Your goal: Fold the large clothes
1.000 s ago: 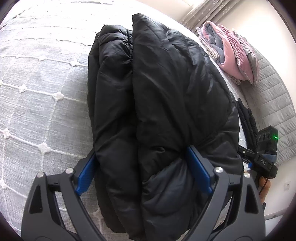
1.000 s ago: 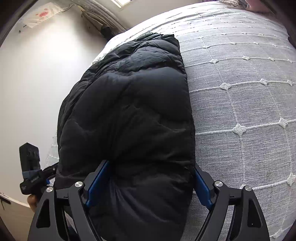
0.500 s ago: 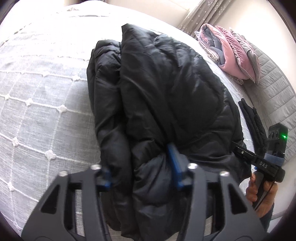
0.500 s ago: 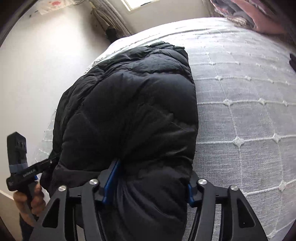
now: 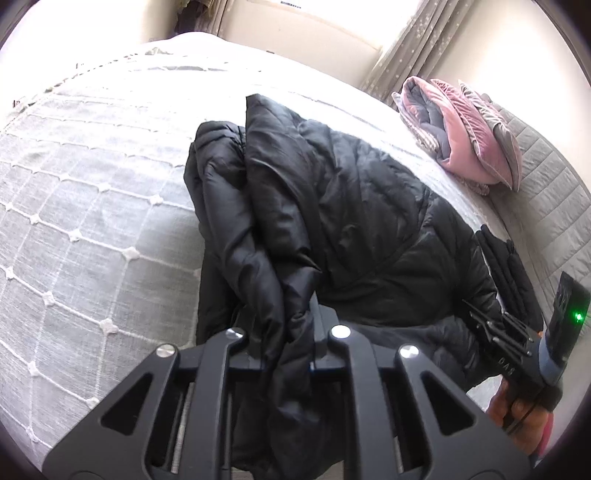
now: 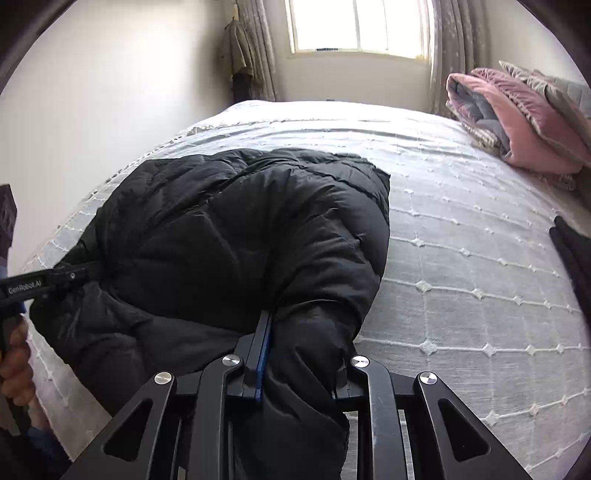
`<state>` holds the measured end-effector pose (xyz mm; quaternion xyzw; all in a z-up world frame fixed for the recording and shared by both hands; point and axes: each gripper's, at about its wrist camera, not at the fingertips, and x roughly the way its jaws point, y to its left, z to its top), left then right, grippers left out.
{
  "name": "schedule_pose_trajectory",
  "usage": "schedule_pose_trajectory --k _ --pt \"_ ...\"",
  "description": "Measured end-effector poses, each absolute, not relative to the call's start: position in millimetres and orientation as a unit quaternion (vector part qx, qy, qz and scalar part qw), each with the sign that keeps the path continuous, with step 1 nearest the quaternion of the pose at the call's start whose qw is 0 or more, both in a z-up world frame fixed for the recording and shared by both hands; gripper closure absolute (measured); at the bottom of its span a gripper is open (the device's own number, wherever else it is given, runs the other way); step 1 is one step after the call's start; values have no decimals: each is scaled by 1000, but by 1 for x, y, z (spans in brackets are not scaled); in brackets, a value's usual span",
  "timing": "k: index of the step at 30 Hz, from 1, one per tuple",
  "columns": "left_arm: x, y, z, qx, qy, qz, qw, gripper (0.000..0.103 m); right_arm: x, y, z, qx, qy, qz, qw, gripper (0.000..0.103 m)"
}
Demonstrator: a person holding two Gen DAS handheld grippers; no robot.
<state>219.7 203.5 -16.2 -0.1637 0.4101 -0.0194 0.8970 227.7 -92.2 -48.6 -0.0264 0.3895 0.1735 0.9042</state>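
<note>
Pale grey bedspread [image 5: 92, 229] with a stitched diamond grid covers the bed in both views. Left wrist view: the black puffer jacket [image 5: 332, 206] lies folded lengthwise on the bed, its near end bunched up between the fingers of the left tool [image 5: 286, 325], whose jaws are closing with the pads already pressed on the fabric. A pile of pink and grey bedding [image 5: 465, 136] sits at the far right by the curtain, a flat dark garment [image 5: 513, 273] lies just beside the jacket's right edge, and the right tool [image 5: 491, 328] enters from the right, a hand [image 5: 517, 410] on its handle. Right wrist view: the jacket [image 6: 229, 236] spreads leftward; the right tool [image 6: 303, 365] is closing, pinching a thick fold. This view alone shows the window [image 6: 358, 26], and the left tool [image 6: 79, 275] gripping the jacket's left edge.
</note>
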Motion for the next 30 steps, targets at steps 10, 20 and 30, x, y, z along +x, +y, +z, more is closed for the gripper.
schedule_pose_trajectory --k 10,20,30 --pt "227 170 -5 -156 394 -42 905 89 210 -109 -30 -64 345 108 930 84" --pt "244 132 18 -179 367 -71 910 91 216 -154 10 -34 305 80 948 89" --pt "292 56 80 -183 312 -113 925 91 267 -215 68 -41 276 75 957 94"
